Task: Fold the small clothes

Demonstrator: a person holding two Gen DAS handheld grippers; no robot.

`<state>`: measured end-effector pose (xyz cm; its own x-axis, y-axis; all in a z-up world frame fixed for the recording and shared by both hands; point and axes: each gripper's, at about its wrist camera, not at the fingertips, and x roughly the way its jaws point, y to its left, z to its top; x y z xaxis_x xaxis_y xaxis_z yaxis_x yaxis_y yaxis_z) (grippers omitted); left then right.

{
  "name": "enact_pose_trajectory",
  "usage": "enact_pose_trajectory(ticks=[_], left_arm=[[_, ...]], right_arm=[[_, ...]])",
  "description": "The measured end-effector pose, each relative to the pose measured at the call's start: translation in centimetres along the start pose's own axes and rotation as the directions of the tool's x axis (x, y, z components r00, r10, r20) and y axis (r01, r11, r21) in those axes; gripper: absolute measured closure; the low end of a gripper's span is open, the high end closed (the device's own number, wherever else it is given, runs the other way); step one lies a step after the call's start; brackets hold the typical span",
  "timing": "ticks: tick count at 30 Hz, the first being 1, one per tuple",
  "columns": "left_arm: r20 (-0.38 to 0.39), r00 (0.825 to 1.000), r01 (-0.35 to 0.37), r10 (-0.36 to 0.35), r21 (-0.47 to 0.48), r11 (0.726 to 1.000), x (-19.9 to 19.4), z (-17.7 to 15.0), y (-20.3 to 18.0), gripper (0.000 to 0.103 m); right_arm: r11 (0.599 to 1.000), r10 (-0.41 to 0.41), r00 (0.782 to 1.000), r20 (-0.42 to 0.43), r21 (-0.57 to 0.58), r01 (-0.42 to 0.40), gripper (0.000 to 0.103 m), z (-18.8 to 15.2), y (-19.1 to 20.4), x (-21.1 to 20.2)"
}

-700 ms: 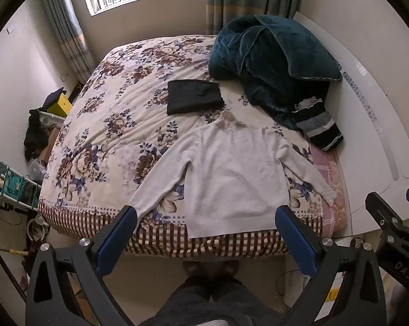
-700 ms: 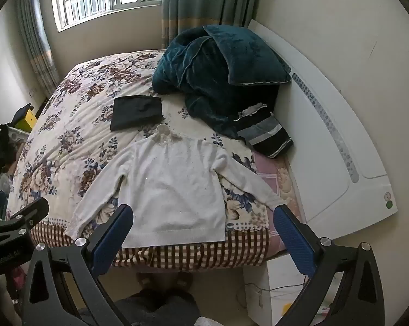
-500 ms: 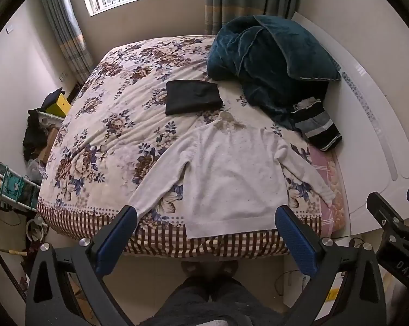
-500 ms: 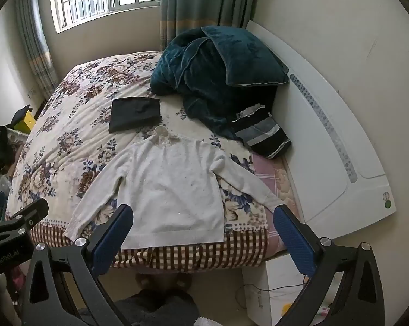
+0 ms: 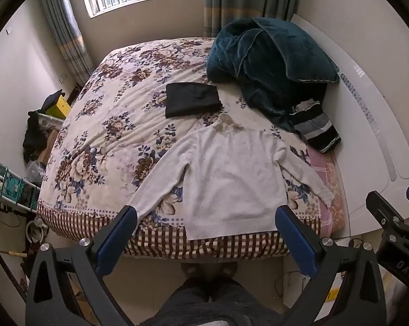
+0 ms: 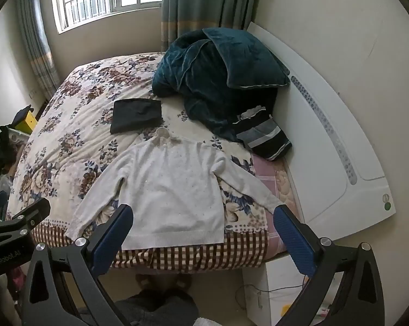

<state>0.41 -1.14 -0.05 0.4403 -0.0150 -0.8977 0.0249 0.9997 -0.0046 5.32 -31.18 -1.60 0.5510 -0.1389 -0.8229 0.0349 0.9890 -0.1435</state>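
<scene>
A small white sweater (image 5: pixel 231 179) lies flat, front up, sleeves spread, at the near edge of the floral bed; it also shows in the right wrist view (image 6: pixel 172 190). A folded black garment (image 5: pixel 192 99) lies beyond its collar, also seen in the right wrist view (image 6: pixel 136 115). My left gripper (image 5: pixel 204 225) is open and empty, held above the floor in front of the hem. My right gripper (image 6: pixel 203 222) is open and empty, likewise short of the bed edge. Each gripper's body shows at the edge of the other's view.
A teal blanket and pillow (image 5: pixel 269 62) are piled at the back right, with a striped garment (image 5: pixel 315 127) beside the white headboard (image 5: pixel 367 125). Cluttered shelves (image 5: pixel 11 190) stand at the left. The person's legs (image 5: pixel 207 298) are below, and a white nightstand (image 6: pixel 275 290) at the right.
Both grippers have drifted slightly back and up, so the bed and sweater sit a little higher in the views. Nothing on the bed has moved.
</scene>
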Motion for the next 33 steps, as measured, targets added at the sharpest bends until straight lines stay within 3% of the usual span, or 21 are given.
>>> enact_pose_trajectory(ticks=[33], left_arm=[[0.035, 0.999, 0.009, -0.008, -0.008, 1.0, -2.5, 2.0, -0.3, 0.0]], right_arm=[[1.0, 0.002, 1.0, 0.022, -0.008, -0.002, 0.0, 2.3, -0.2, -1.5]])
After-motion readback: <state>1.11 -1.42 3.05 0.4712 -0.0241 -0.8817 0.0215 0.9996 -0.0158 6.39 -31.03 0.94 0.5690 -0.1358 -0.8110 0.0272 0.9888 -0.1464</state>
